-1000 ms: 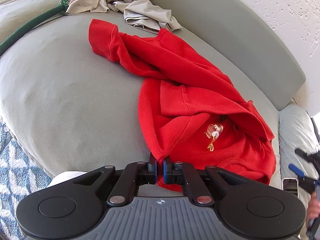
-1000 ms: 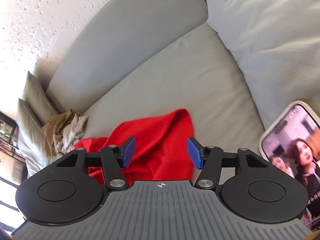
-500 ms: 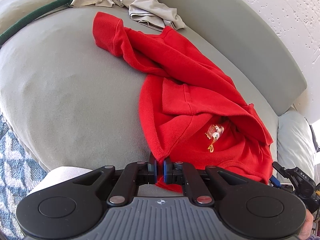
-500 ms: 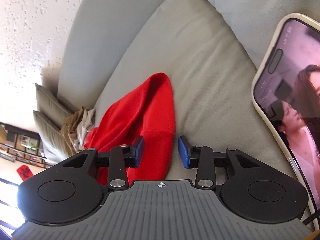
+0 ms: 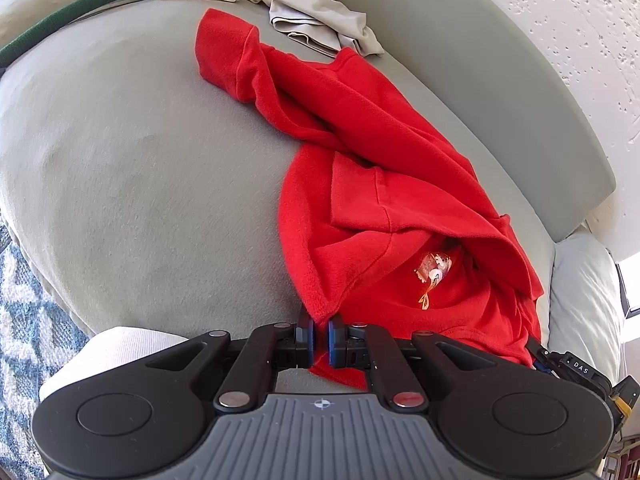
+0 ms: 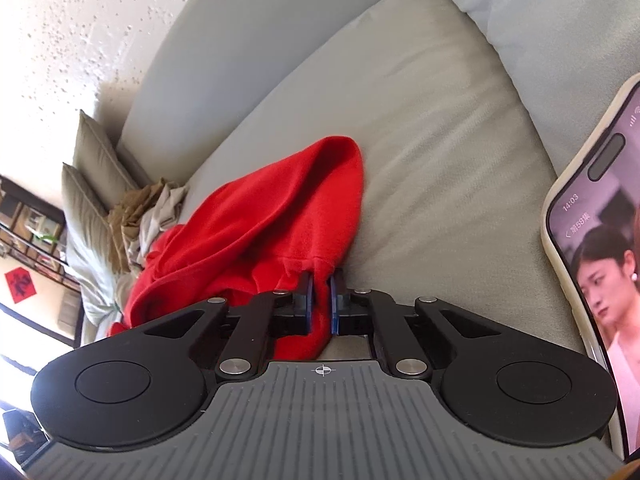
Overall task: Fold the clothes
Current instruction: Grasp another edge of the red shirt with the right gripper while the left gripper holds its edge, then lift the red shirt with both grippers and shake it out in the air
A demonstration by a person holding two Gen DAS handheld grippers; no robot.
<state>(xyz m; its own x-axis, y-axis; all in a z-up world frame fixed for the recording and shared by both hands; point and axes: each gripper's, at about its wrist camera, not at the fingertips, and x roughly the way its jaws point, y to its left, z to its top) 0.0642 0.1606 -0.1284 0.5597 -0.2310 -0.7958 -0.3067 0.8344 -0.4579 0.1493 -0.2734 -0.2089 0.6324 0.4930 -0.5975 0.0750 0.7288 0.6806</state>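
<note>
Filling most of both views, the grey sofa (image 5: 132, 184) carries everything else: its broad seat cushion, a curved backrest behind it, and paler cushions at either end. Sprawled across the seat is the red fleece top (image 5: 384, 184), rumpled and unfolded, one sleeve reaching toward the far end of the sofa and the body bunched nearer the cameras, with a small printed emblem showing in a fold. Just beyond the sleeve, touching the garment's upper edge, lies a heap of beige clothes (image 5: 316, 24), and a dark green strap (image 5: 68, 20) runs along the cushion's far left edge. A phone (image 6: 596, 264) in a pale case stands at the right of the right wrist view, its screen lit. The left gripper (image 5: 319, 339) has its blue pads drawn nearly together, pinching a corner of the red hem at the near edge of the seat. The right gripper (image 6: 321, 304) is likewise clamped narrow on a gathered fold of the same top's edge, red cloth squeezed between its pads; in the left wrist view it sits at the lower right, beside the garment.
</note>
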